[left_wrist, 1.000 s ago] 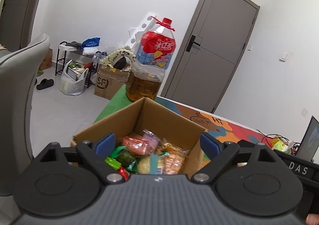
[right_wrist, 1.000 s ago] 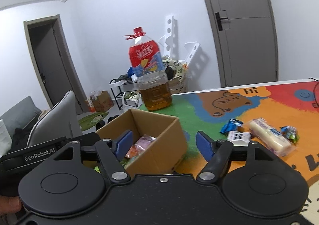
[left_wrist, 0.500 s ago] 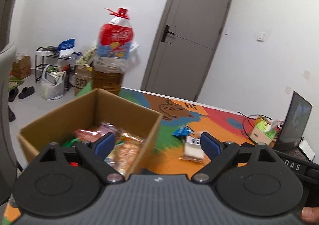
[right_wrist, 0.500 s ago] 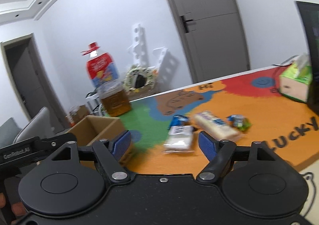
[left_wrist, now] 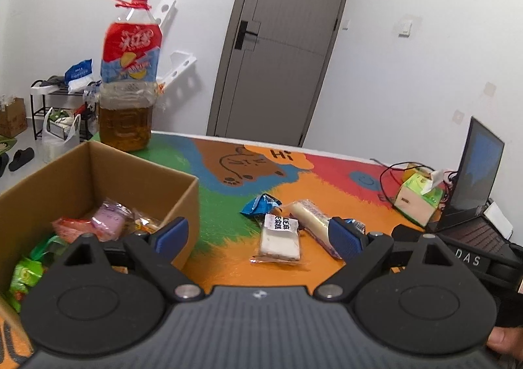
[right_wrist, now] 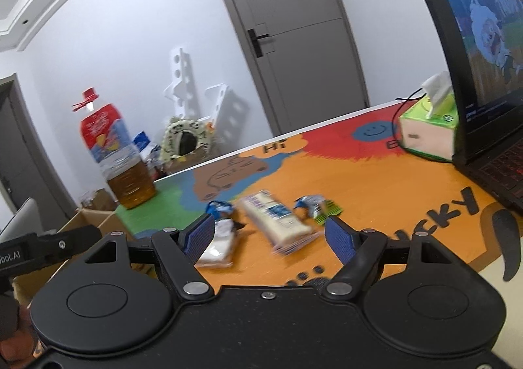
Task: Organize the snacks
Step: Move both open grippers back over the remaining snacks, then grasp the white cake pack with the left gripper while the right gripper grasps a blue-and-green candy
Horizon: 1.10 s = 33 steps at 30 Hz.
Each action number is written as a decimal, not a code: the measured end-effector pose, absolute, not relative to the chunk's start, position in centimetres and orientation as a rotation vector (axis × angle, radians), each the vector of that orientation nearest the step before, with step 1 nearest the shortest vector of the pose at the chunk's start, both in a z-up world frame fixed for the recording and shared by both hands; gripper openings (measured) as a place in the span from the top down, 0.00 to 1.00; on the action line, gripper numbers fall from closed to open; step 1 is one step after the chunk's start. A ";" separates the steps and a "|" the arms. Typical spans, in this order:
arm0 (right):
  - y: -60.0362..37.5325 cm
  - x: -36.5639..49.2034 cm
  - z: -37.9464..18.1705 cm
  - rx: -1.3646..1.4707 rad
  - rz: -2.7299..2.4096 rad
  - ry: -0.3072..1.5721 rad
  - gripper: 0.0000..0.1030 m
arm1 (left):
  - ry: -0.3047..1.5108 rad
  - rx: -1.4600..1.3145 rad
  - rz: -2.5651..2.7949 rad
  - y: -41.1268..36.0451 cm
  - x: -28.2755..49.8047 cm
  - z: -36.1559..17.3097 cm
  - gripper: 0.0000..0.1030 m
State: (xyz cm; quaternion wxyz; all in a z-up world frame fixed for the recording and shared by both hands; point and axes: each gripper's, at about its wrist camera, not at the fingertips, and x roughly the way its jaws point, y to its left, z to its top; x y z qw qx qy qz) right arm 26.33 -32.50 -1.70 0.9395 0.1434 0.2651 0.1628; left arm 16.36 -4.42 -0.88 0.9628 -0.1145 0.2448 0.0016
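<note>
Both spread and empty — left hand-held gripper (left_wrist: 258,235) and right hand-held gripper (right_wrist: 269,233) — snack packets (left_wrist: 280,238) lie just ahead.

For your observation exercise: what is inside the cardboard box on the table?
The cardboard box holds wrapped snacks: a pink packet, a red-orange one, green wrappers, and an orange-yellow pack. The left hand-held gripper covers the box's near part, so more may be hidden.

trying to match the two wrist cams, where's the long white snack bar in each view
Left wrist: the long white snack bar lies right of centre, partly behind the blue pad on that side.
Right wrist: it lies at centre, between the open pads.
Shared landmark: the oil bottle, upper left in both.
</note>
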 end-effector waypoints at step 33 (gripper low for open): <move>-32.8 36.5 -7.7 0.299 0.310 0.672 0.31 | 0.666 -0.117 0.070 -10.3 27.0 -7.4 0.13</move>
